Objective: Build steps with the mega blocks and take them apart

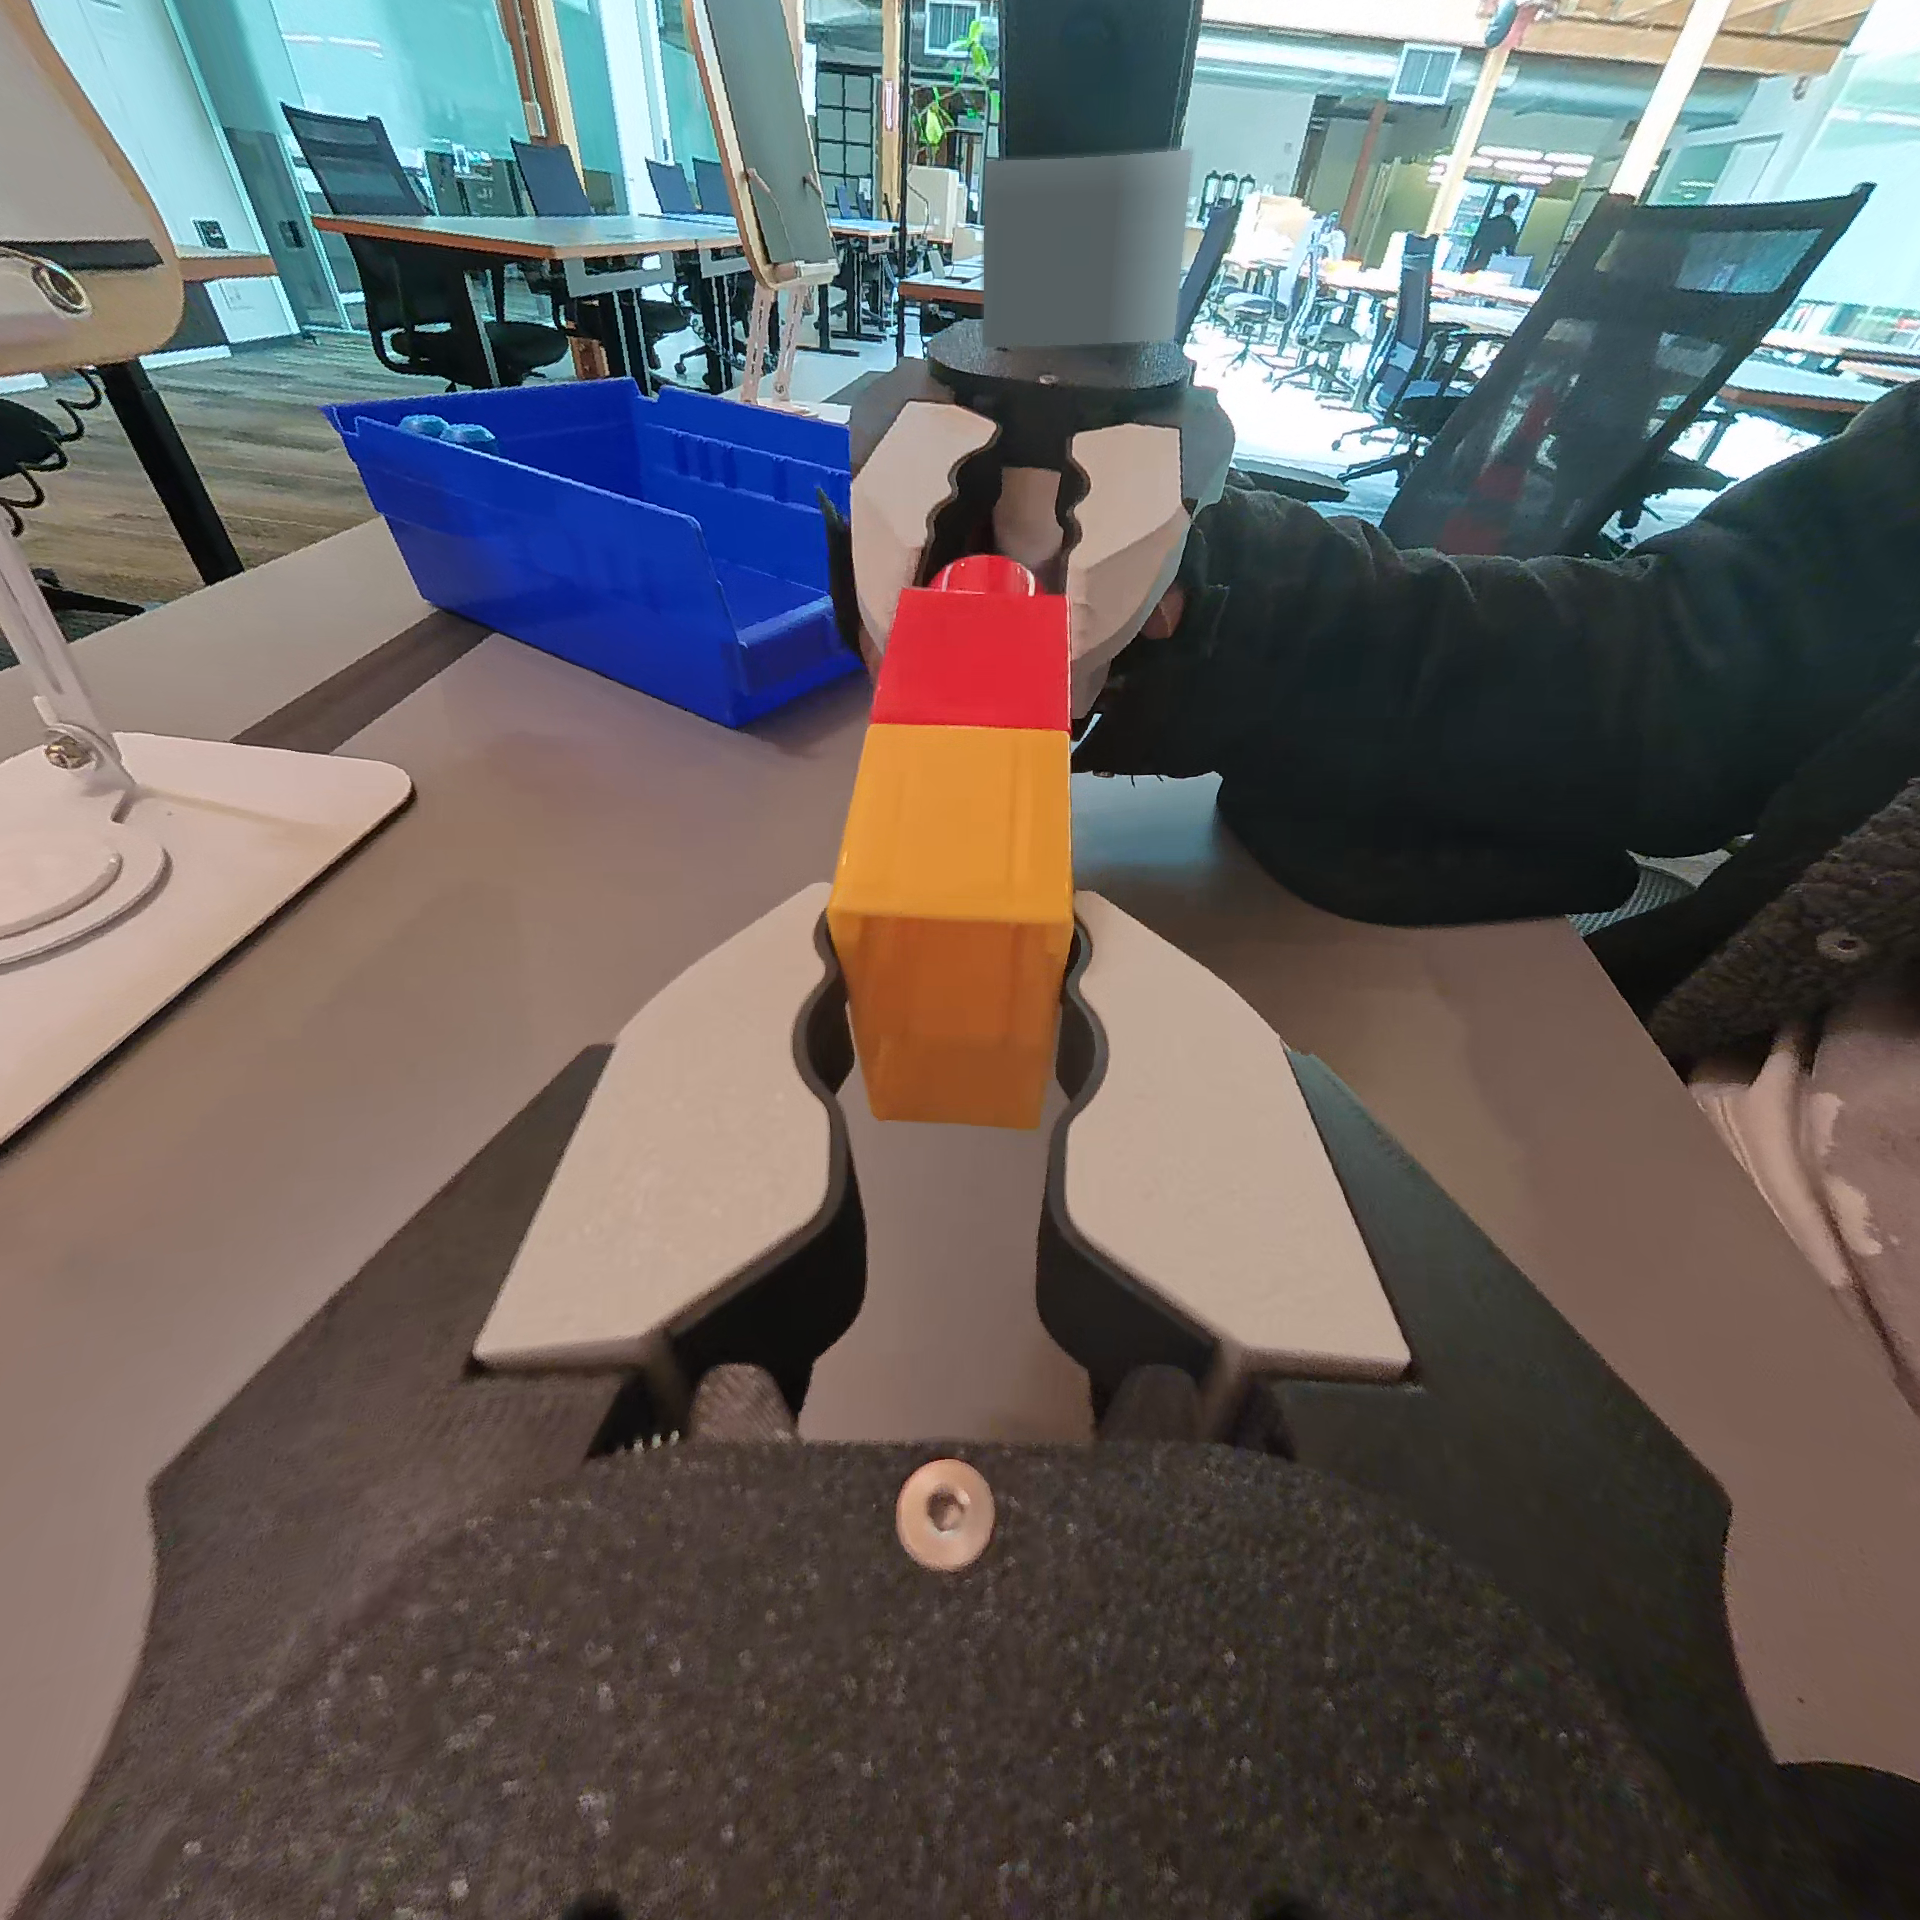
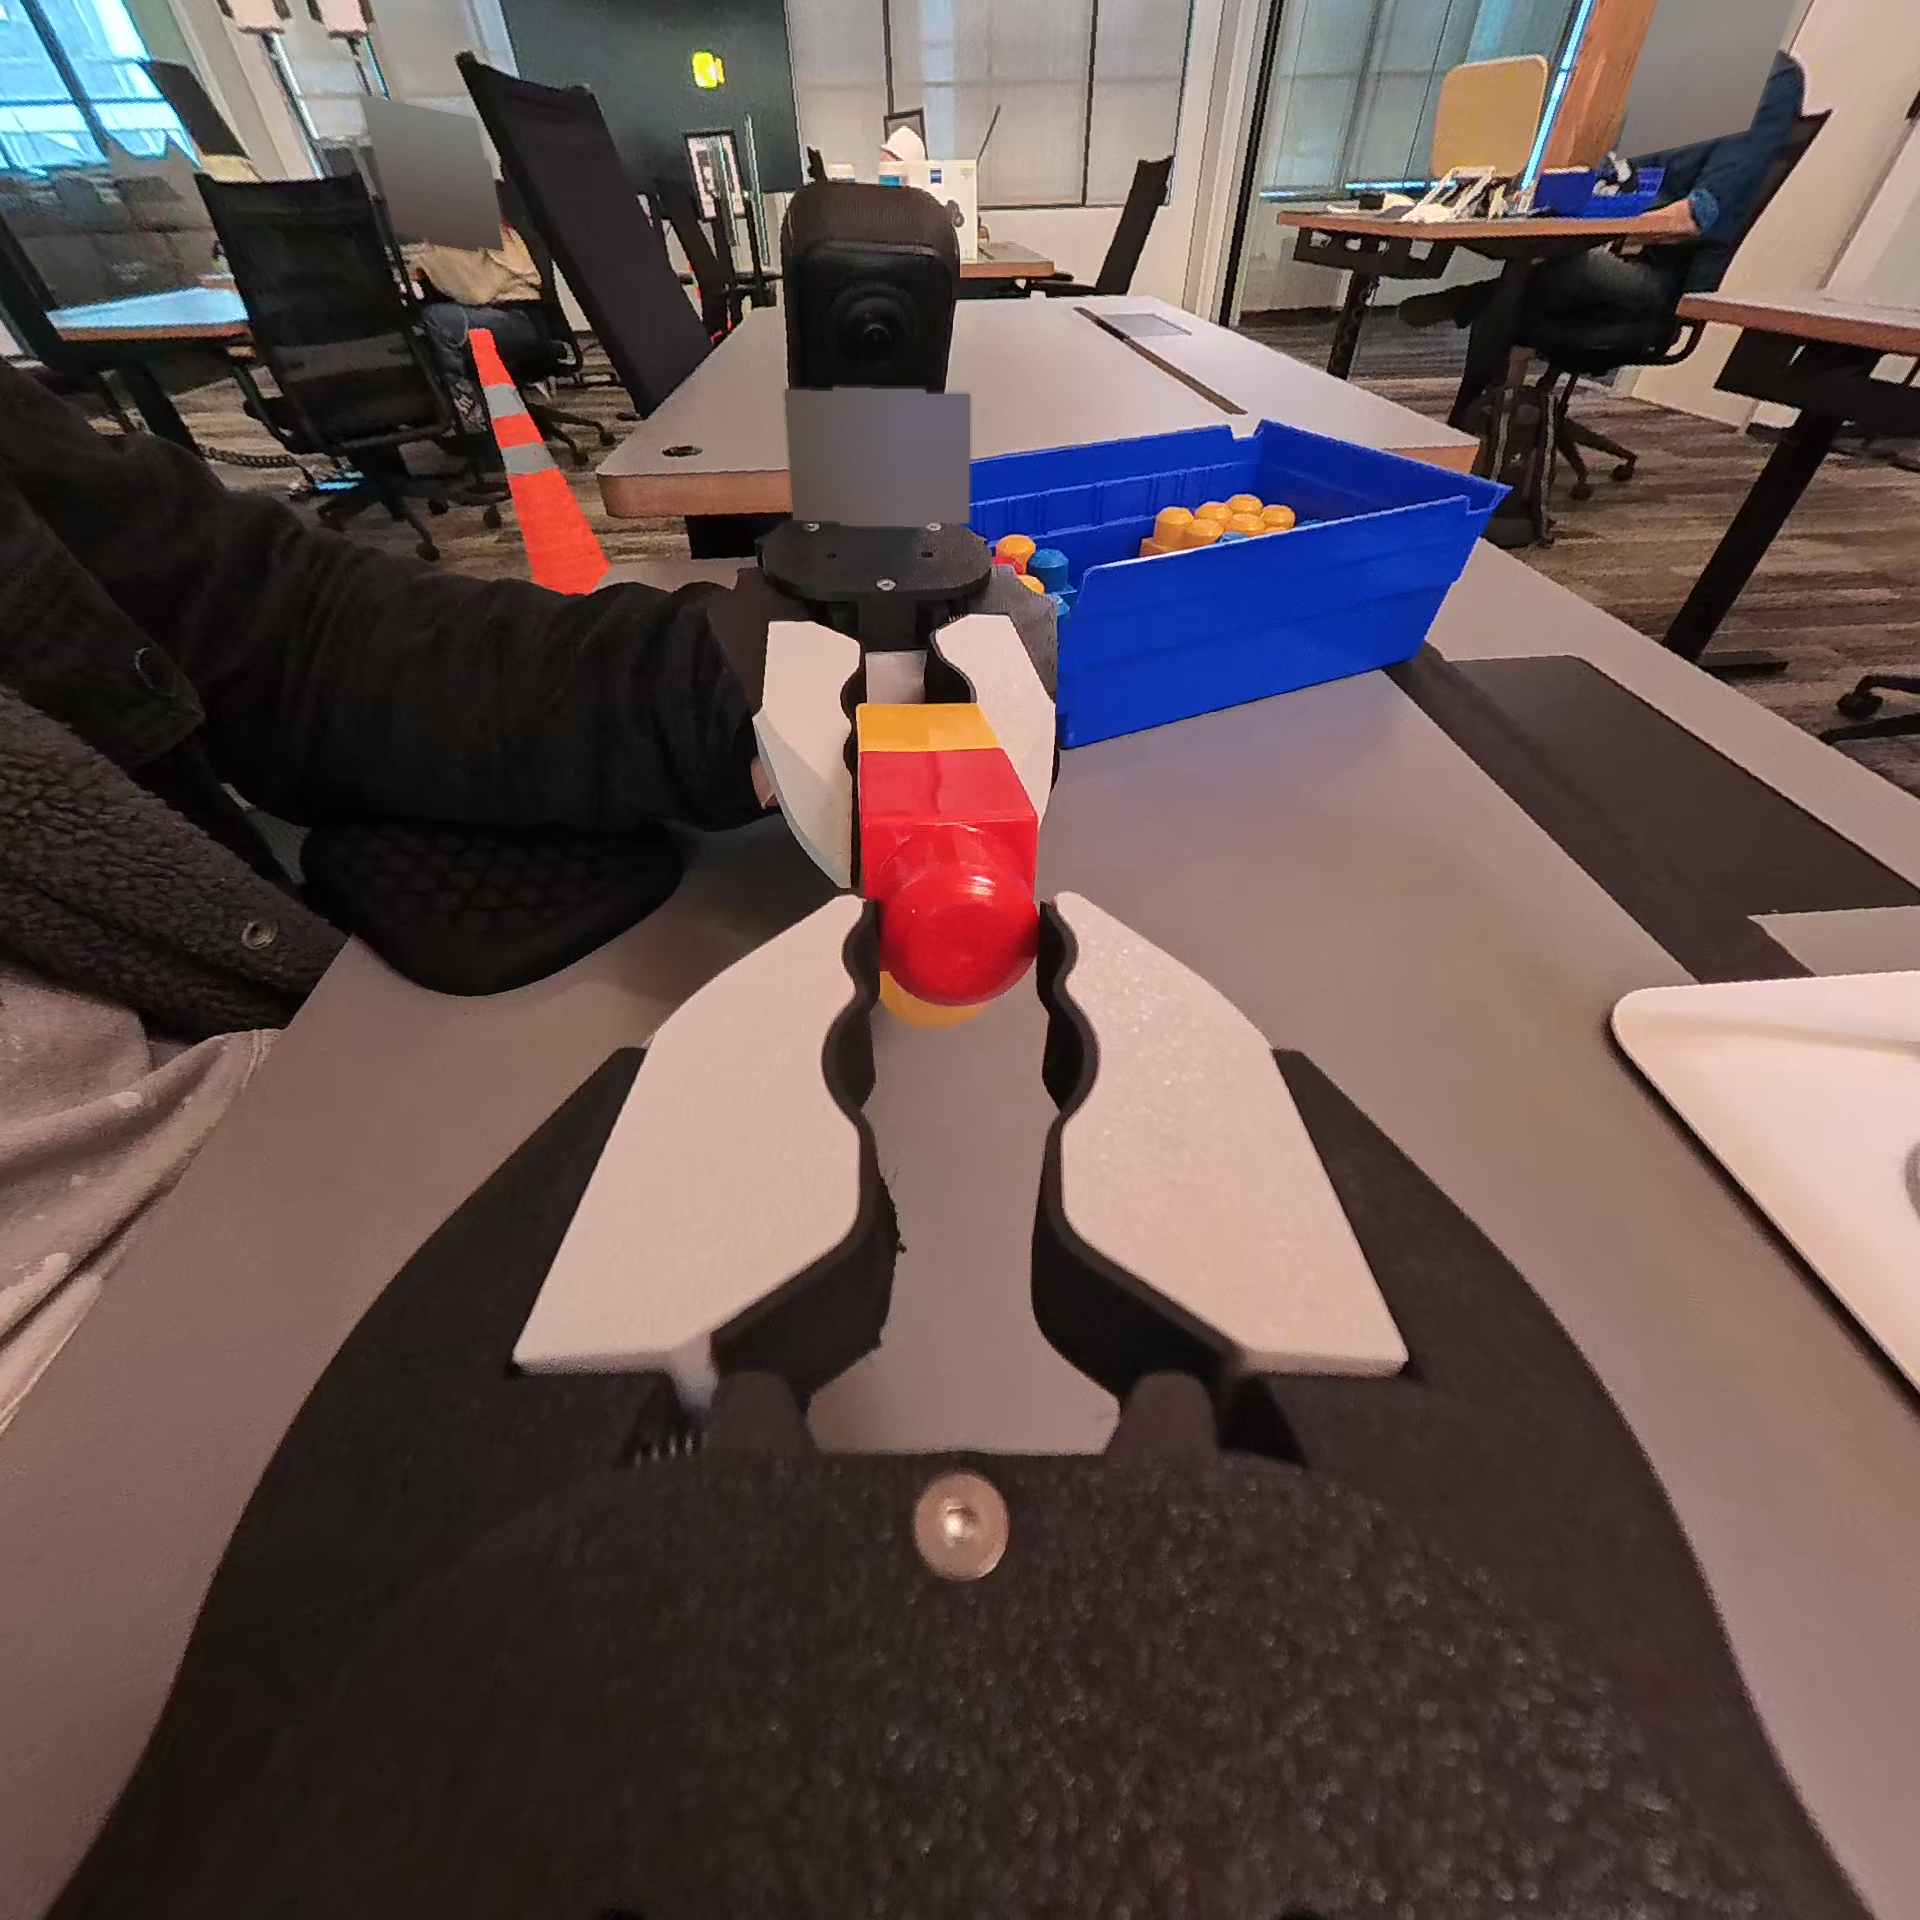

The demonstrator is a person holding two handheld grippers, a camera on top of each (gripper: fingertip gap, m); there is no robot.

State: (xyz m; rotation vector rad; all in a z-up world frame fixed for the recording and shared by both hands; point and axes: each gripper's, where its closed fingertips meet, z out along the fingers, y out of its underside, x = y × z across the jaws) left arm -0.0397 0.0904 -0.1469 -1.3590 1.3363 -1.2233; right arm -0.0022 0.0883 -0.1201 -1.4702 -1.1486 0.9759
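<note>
The left gripper [image 1: 951, 935] has its jaws clenched on the yellow block [image 1: 951, 831], which is joined end to end with the red block [image 1: 971, 660]. The two blocks are held in the air above the grey counter [image 1: 520, 883], lying sideways between the two grippers. The right gripper [image 2: 956, 914] faces the left one, and its jaws are closed on the round stud of the red block [image 2: 951, 821]. A blue bin [image 2: 1247, 613] stands on the far part of the counter and has more blocks [image 2: 1216, 525] inside. A white stand [image 1: 156, 831] is on the counter to the left.
</note>
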